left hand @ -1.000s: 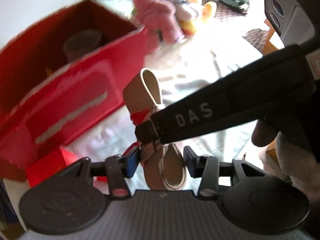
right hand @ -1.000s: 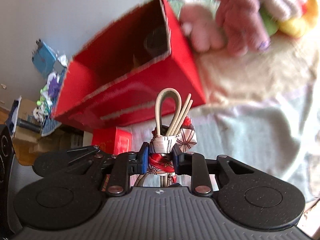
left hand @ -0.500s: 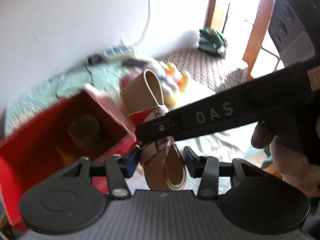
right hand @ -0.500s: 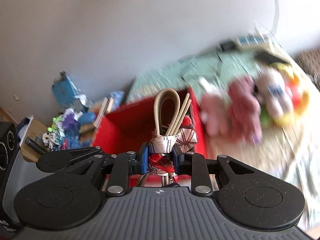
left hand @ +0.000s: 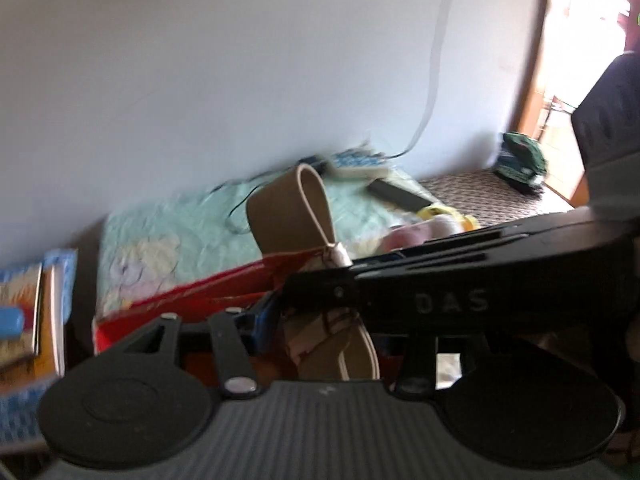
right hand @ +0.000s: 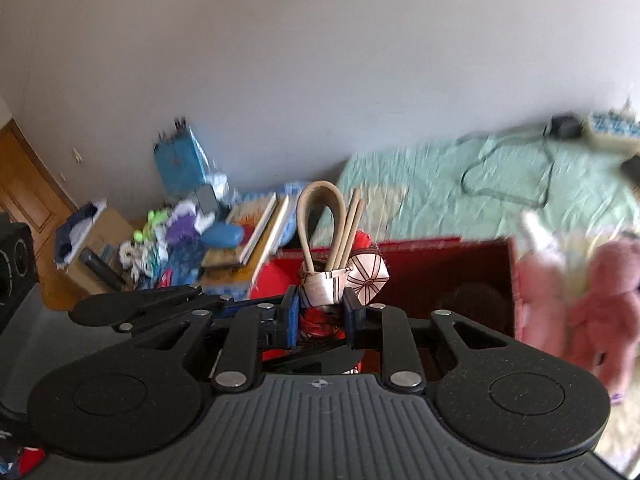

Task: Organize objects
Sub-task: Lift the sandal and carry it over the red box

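- A beige sandal [left hand: 304, 216] with a red-and-white patterned fabric strap is seen upright between the left tongs [left hand: 340, 332]; its looped heel strap points up and its sole runs down toward the camera.
- The left tongs are set narrow about the sandal. Only the blue pad [left hand: 262, 322] on the left side is seen, beside the sandal's edge; the other pad is hidden behind the right tool, so it cannot be told whether the sandal is pressed.
- In the right wrist view the right tongs [right hand: 322, 314] are seen clamped on the patterned fabric strap [right hand: 324, 292] of the sandal [right hand: 320, 216], both blue pads pressing on the cloth. These tongs are narrow and are closing further at this moment.
- The black body of the right tool [left hand: 460, 296], marked with pale letters, crosses the left wrist view from the right and covers the middle of the sandal.
- The sandal is held in the air above the near rim of an open red box [right hand: 448, 276], which stands on a pale green bedspread [right hand: 500, 184].
- A dark round thing is dimly seen inside the box; what it is cannot be told.
- A pink plush toy [right hand: 608, 296] lies just beside the right side of the box.
- Books [right hand: 256, 236] and assorted small items are piled to the left of the box, against the pale wall [right hand: 320, 60].
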Demonstrator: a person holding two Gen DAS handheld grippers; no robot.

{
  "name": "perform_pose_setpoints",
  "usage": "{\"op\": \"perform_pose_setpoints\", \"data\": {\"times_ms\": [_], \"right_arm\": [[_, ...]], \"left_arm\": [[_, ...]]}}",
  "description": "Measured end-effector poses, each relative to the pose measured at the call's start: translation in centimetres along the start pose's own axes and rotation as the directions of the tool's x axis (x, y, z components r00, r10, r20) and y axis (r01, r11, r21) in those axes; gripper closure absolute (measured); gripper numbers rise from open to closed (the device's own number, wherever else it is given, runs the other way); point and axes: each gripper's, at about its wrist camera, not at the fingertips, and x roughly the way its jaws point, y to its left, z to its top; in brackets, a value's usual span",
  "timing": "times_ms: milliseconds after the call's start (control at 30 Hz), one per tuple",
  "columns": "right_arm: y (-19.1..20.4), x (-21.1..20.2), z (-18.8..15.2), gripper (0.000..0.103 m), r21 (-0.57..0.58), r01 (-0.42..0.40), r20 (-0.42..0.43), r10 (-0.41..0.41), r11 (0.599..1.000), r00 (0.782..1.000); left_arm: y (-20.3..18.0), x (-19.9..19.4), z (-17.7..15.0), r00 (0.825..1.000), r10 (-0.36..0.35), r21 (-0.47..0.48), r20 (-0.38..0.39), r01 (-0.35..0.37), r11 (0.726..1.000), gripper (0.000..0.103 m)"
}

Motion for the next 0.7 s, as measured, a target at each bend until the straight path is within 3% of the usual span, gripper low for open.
{"op": "perform_pose_setpoints", "data": {"times_ms": [133, 267, 467, 700], "right_arm": [[-0.3, 4.6, -0.2, 0.080, 0.012, 0.001, -0.123, 0.001, 1.000, 0.992], [-0.4, 9.0, -0.8, 0.080, 0.007, 0.012, -0.260, -0.009, 1.000, 0.966], [-1.4, 13.8, -1.5, 0.080, 0.003, 0.034, -0.427, -0.030, 0.999, 0.904], [-2.2, 16.1, -2.0, 0.080, -0.013, 0.068, -0.518, -0.065, 0.998, 0.853]], "left_arm": [[2.9, 1.6, -1.4, 0.997, 0.015, -0.081, -0.073, -0.021, 0.996, 0.058], [5.1, 4.5, -3.1, 0.986, 0.028, -0.136, -0.166, -0.051, 0.989, 0.058], [7.9, 9.4, -5.2, 0.946, 0.023, -0.214, -0.323, -0.097, 0.972, 0.058], [8.8, 12.4, -6.6, 0.905, 0.031, -0.216, -0.425, -0.135, 0.967, 0.052]]}}
